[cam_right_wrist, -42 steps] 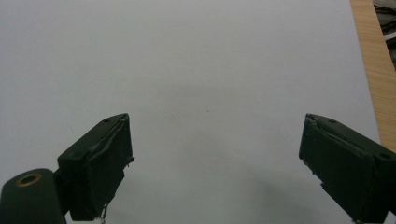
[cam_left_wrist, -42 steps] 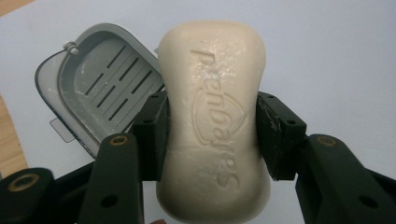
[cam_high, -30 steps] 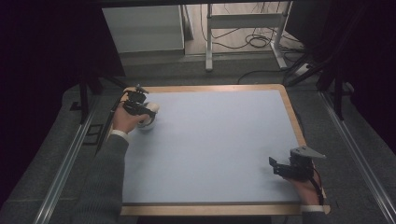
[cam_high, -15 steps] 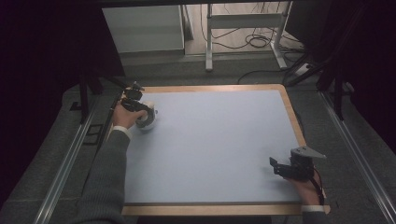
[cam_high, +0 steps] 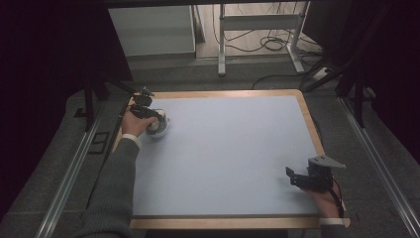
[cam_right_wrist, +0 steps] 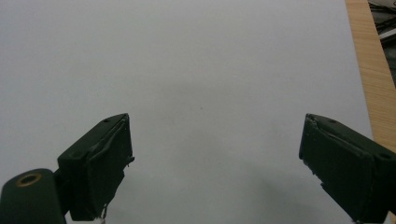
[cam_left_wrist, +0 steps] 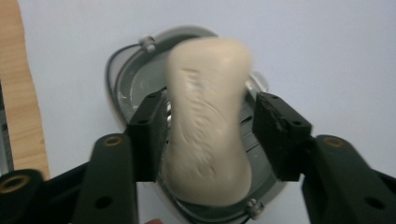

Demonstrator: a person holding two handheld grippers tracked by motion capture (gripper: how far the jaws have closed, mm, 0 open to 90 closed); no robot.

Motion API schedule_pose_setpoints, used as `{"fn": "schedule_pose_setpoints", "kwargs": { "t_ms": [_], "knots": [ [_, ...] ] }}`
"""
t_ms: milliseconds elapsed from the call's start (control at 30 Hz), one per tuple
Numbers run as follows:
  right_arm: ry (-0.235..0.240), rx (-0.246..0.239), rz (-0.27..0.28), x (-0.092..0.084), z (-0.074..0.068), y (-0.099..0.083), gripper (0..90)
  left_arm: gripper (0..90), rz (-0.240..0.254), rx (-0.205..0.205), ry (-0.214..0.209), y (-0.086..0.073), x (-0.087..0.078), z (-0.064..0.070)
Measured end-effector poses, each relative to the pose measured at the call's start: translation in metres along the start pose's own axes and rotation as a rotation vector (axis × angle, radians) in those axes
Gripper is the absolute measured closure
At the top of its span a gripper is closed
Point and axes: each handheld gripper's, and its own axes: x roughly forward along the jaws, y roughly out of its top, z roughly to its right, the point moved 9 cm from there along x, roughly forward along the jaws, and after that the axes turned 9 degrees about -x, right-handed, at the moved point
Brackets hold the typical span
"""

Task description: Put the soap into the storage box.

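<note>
A cream soap bar [cam_left_wrist: 208, 121] lies lengthwise over a grey soap dish [cam_left_wrist: 126, 79] at the mat's far left. My left gripper [cam_left_wrist: 210, 102] straddles the bar. Its jaws have just been opening, with the soap still between them. The left pad is close against the bar and a thin gap shows at the right pad. From above, the left gripper [cam_high: 151, 116] hangs over the dish [cam_high: 162, 130]. My right gripper [cam_high: 297, 177] rests near the mat's front right corner. In its own view the right gripper [cam_right_wrist: 215, 126] stands wide open over bare mat.
A pale blue mat [cam_high: 228, 153] covers the table inside a wooden border [cam_high: 309, 124]. Dark floor, metal rails and cables surround the table. A white cabinet [cam_high: 151, 29] and a metal stand [cam_high: 257, 22] are behind it.
The left hand has shifted only slightly above the dish. The right hand has stayed put.
</note>
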Motion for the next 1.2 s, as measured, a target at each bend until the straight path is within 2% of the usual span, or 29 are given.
{"fn": "schedule_pose_setpoints", "kwargs": {
  "t_ms": [133, 333, 467, 500, 533, 567, 600, 667, 700, 767, 833, 933, 967, 1033, 1200],
  "knots": [
    [0.002, -0.002, 0.0, 0.0, -0.001, 0.0, 9.5, 41.3, 0.008, 0.013, -0.001, 0.0, -0.006, 0.002],
    [0.002, -0.004, 0.001, 0.0, -0.001, 0.001, 9.5, 36.1, 0.03, 0.04, -0.024, -0.002, -0.015, 0.012],
    [0.003, -0.001, 0.001, 0.0, -0.001, 0.001, 9.5, 33.1, 0.038, 0.078, -0.045, -0.006, -0.023, 0.021],
    [0.003, -0.001, 0.001, 0.0, -0.001, 0.001, 9.5, 33.1, 0.041, 0.097, -0.057, -0.008, -0.028, 0.024],
    [0.004, -0.002, 0.006, -0.001, -0.001, 0.002, 9.4, 33.1, 0.068, 0.125, -0.068, -0.01, -0.038, 0.031],
    [0.004, -0.003, 0.007, -0.001, -0.001, 0.002, 9.5, 32.9, 0.068, 0.125, -0.068, -0.01, -0.038, 0.031],
    [0.003, -0.003, 0.007, -0.001, -0.001, 0.002, 9.5, 32.5, 0.078, 0.151, -0.08, -0.014, -0.046, 0.036],
    [0.004, -0.002, 0.005, 0.0, -0.001, 0.002, 9.5, 31.9, 0.086, 0.16, -0.084, -0.015, -0.049, 0.039],
    [0.002, -0.002, 0.004, 0.0, -0.002, 0.002, 9.5, 31.7, 0.096, 0.179, -0.1, -0.021, -0.054, 0.044],
    [0.004, -0.004, 0.005, 0.0, -0.002, 0.002, 9.5, 31.7, 0.1, 0.185, -0.11, -0.023, -0.054, 0.046],
    [0.006, -0.007, 0.011, 0.0, -0.004, 0.004, 9.5, 31.3, 0.088, 0.212, -0.148, -0.034, -0.053, 0.054],
    [0.005, -0.011, 0.013, -0.001, -0.004, 0.005, 9.5, 31.0, 0.08, 0.235, -0.155, -0.042, -0.051, 0.058],
    [0.006, -0.01, 0.012, -0.001, -0.005, 0.005, 9.4, 30.8, 0.081, 0.251, -0.159, -0.051, -0.048, 0.062],
    [0.005, -0.01, 0.011, -0.001, -0.004, 0.004, 9.4, 30.7, 0.08, 0.26, -0.161, -0.054, -0.048, 0.063],
    [0.005, -0.005, 0.013, -0.001, -0.004, 0.004, 9.5, 30.2, 0.076, 0.306, -0.195, -0.076, -0.047, 0.076]
  ]
}}
